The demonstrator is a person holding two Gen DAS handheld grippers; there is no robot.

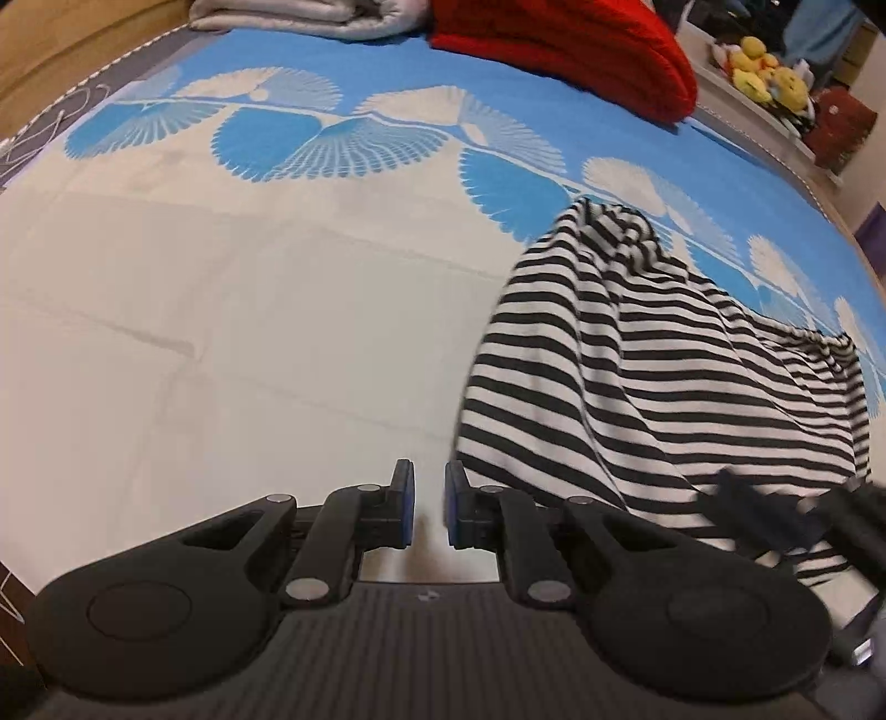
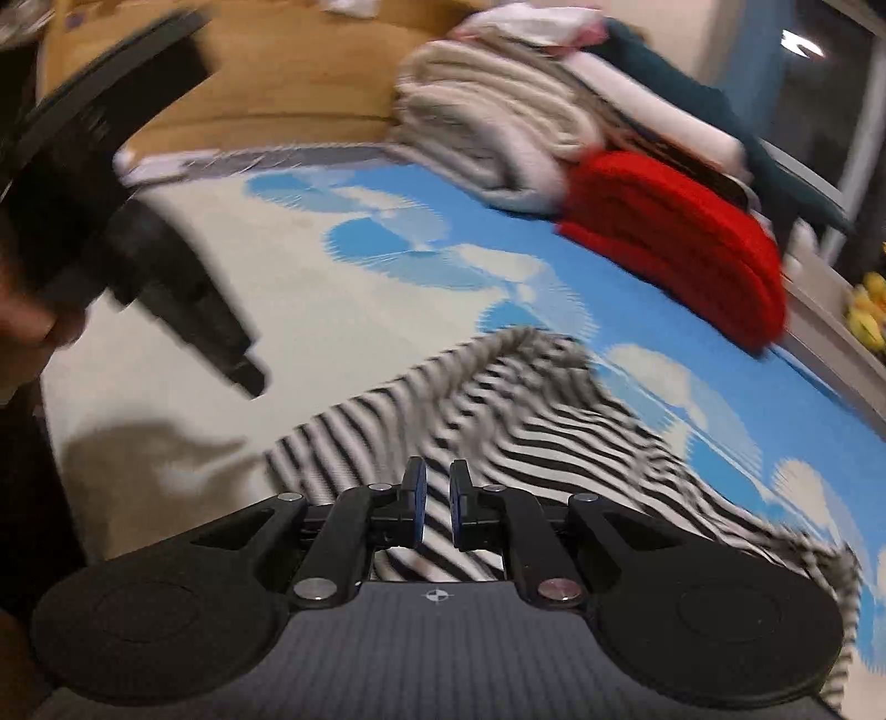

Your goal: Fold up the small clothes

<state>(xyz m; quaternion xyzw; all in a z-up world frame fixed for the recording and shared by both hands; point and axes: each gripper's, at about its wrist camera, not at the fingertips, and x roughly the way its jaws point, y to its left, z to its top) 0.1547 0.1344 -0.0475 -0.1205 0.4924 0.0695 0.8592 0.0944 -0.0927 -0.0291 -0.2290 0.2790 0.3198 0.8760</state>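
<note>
A black-and-white striped garment [image 1: 637,360] lies bunched on the bed sheet [image 1: 221,332], rising to a peak at its far end. My left gripper [image 1: 429,498] hovers over bare white sheet just left of the garment's edge. Its jaws stand nearly together with nothing between them. In the right wrist view the same garment [image 2: 526,415] is blurred by motion. My right gripper [image 2: 437,504] sits over it, jaws almost together, and stripes show through the thin gap with no fold pinched. The right gripper [image 1: 775,515] shows blurred at the lower right, and the left gripper [image 2: 243,376] at the upper left.
A red knitted piece [image 1: 565,50] and a folded grey blanket [image 1: 310,16] lie at the far side of the bed. Yellow plush toys [image 1: 769,72] sit on a ledge beyond the right edge. A hand [image 2: 22,310] holds the left tool.
</note>
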